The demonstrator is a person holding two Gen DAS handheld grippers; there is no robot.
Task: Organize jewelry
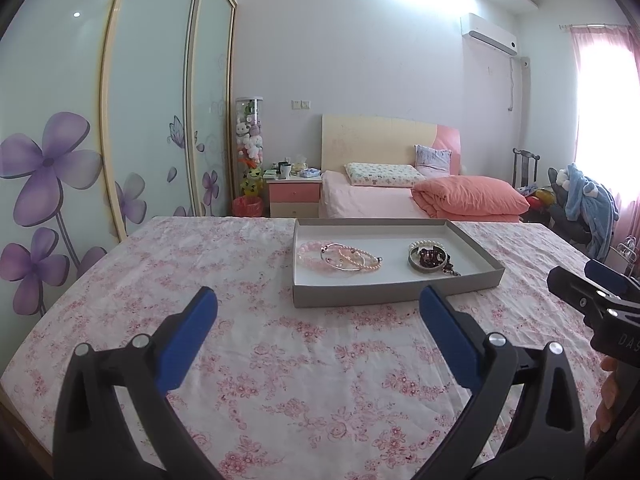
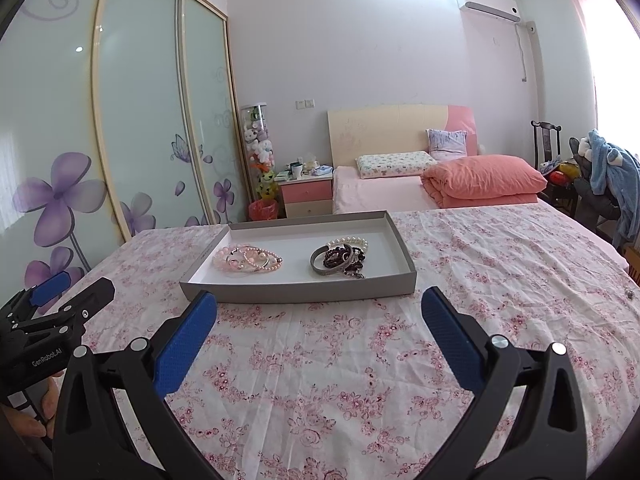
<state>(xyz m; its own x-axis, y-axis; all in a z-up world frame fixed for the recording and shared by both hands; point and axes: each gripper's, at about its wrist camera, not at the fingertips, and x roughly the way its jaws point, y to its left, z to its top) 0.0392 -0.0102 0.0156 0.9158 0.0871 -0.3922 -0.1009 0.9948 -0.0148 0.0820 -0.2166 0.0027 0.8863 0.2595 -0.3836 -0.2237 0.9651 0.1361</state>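
Observation:
A shallow grey tray [image 1: 384,294] [image 2: 296,292] sits on a table with a pink floral cloth. On its left lies a pile of pink bead and pearl bracelets with a silver bangle [image 1: 340,258] [image 2: 248,260]. On its right lies a pile of dark bead bracelets, a grey band and a white pearl bracelet [image 1: 430,258] [image 2: 340,258]. My left gripper [image 1: 318,312] is open and empty, held above the cloth in front of the tray. My right gripper [image 2: 320,314] is open and empty, also in front of the tray.
A small dark item [image 2: 631,293] lies on the cloth at the far right. Behind the table stand a bed [image 1: 400,196], a pink nightstand [image 1: 294,196] and a sliding wardrobe [image 1: 120,120]. A chair with blue clothing [image 2: 608,184] is at the right.

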